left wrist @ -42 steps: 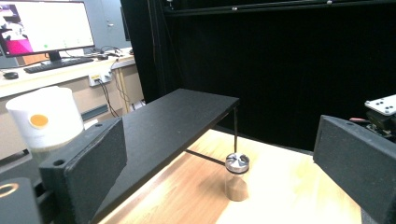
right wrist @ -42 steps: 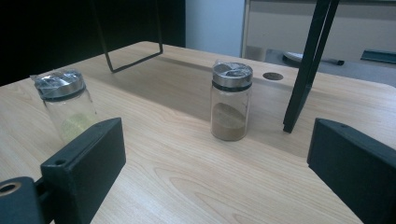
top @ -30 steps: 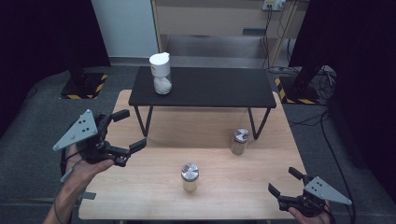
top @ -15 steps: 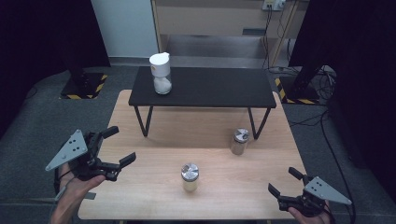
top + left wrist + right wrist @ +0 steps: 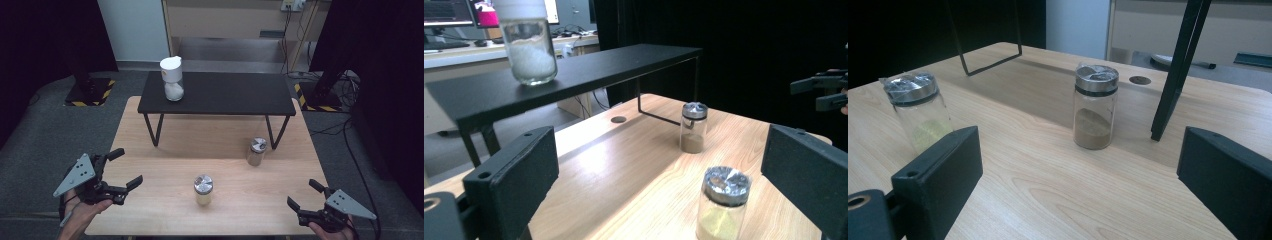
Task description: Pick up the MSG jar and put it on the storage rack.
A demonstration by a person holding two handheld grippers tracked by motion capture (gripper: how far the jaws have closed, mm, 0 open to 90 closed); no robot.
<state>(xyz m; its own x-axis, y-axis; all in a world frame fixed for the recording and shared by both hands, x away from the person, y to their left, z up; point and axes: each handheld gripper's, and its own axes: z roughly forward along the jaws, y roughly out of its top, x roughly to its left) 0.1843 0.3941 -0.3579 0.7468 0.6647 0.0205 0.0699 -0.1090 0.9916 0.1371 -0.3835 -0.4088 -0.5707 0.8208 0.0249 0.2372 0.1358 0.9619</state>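
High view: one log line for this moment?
left claw: open, empty | right claw: open, empty | yellow-powder jar: upright on table, untouched | brown-powder jar: upright beside shelf leg

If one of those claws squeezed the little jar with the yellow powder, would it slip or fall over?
The yellow-powder jar looks like clear glass, so probably stiff but smooth and rather slippery. It stands tall on a narrow base, so a push near its metal lid might tip it. It is under half full, so likely light.
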